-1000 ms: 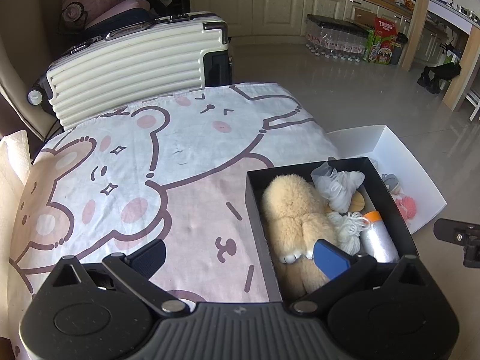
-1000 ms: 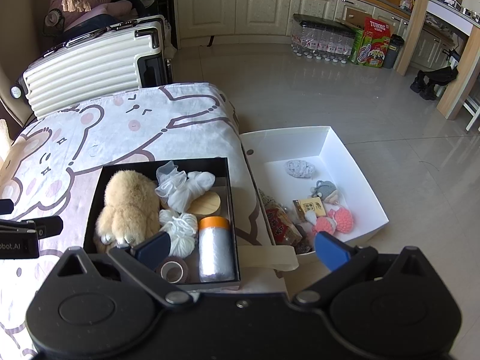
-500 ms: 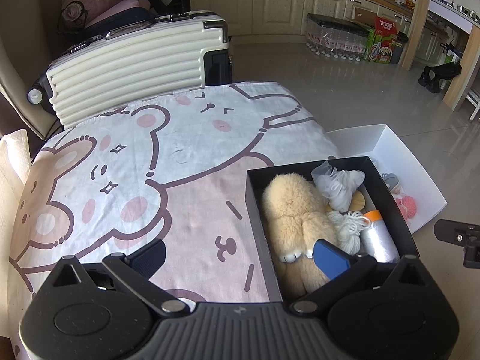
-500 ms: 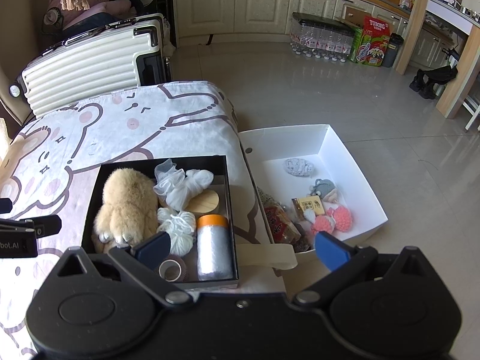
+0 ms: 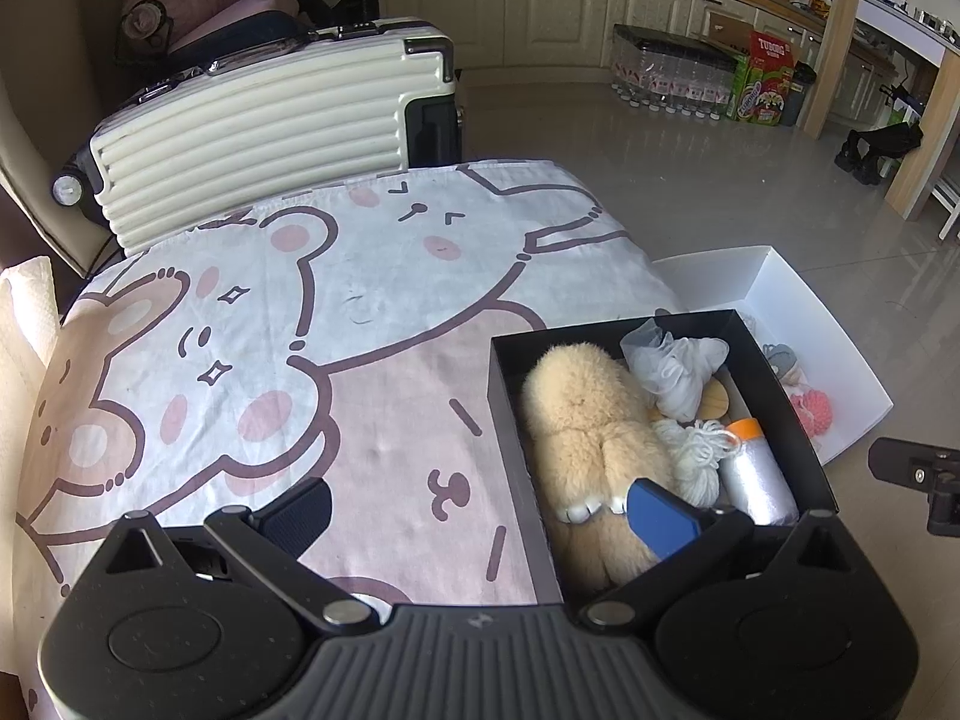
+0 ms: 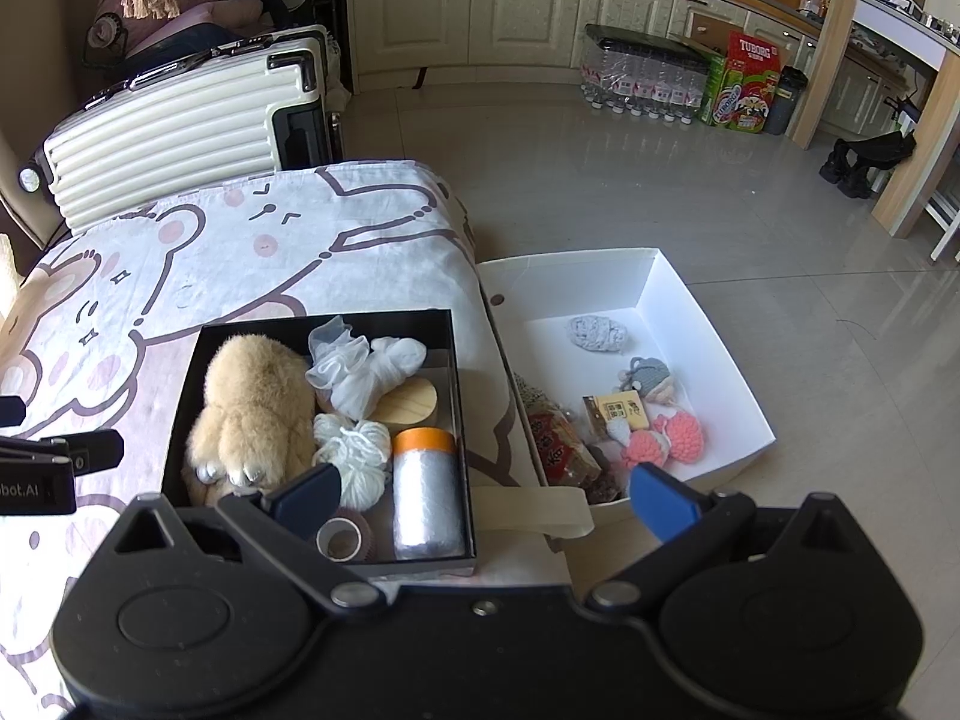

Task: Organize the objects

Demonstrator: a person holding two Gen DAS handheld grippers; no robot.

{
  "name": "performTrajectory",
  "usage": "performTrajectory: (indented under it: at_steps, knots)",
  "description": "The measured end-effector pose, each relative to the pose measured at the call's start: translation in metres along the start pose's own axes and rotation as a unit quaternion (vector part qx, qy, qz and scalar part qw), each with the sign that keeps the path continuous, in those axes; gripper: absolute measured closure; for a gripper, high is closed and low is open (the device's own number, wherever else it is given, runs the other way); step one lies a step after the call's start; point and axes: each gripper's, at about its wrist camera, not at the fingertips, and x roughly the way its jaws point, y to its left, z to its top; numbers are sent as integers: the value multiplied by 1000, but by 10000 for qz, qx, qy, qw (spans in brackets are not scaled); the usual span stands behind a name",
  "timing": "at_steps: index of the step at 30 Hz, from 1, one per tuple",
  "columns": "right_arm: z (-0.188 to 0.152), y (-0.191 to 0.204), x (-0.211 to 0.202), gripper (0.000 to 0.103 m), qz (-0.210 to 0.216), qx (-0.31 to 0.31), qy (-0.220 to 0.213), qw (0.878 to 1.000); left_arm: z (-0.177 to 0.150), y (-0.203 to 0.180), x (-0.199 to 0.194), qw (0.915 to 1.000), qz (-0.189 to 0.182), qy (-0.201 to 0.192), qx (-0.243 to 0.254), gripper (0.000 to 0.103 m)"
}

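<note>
A black box [image 6: 186,402] [image 5: 504,396] sits on a cartoon-print cloth. It holds a tan plush toy [image 6: 252,402] [image 5: 588,420], white cloth [image 6: 366,369], a yarn ball [image 6: 357,456], a wooden lid [image 6: 411,402], a silver bottle with an orange cap [image 6: 427,492] and a tape roll [image 6: 345,537]. Beside it a white box [image 6: 708,336] [image 5: 780,288] holds pink knitted items [image 6: 666,441], a grey knit [image 6: 597,333], a small doll [image 6: 648,378], a card [image 6: 618,411] and a snack pack [image 6: 561,450]. My left gripper [image 5: 480,507] and right gripper [image 6: 486,492] hover open and hold nothing.
A cream suitcase [image 5: 270,126] stands behind the cloth-covered surface [image 5: 240,330]. Tiled floor [image 6: 600,192] stretches right toward cabinets, a pack of water bottles [image 6: 642,78] and a red-green carton [image 6: 744,84]. A wooden post [image 6: 924,120] and black shoes [image 6: 870,156] stand at far right.
The right wrist view has shifted slightly, the boxes sliding a little up and left. The left gripper holds still. Both stay open.
</note>
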Motion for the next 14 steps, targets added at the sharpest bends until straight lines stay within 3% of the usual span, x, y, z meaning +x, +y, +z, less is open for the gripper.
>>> performTrajectory:
  at_steps: [14]
  knots:
    - [-1, -1, 0, 0, -2, -12, 6, 10000, -1, -4, 1, 10000, -42, 24, 78, 0]
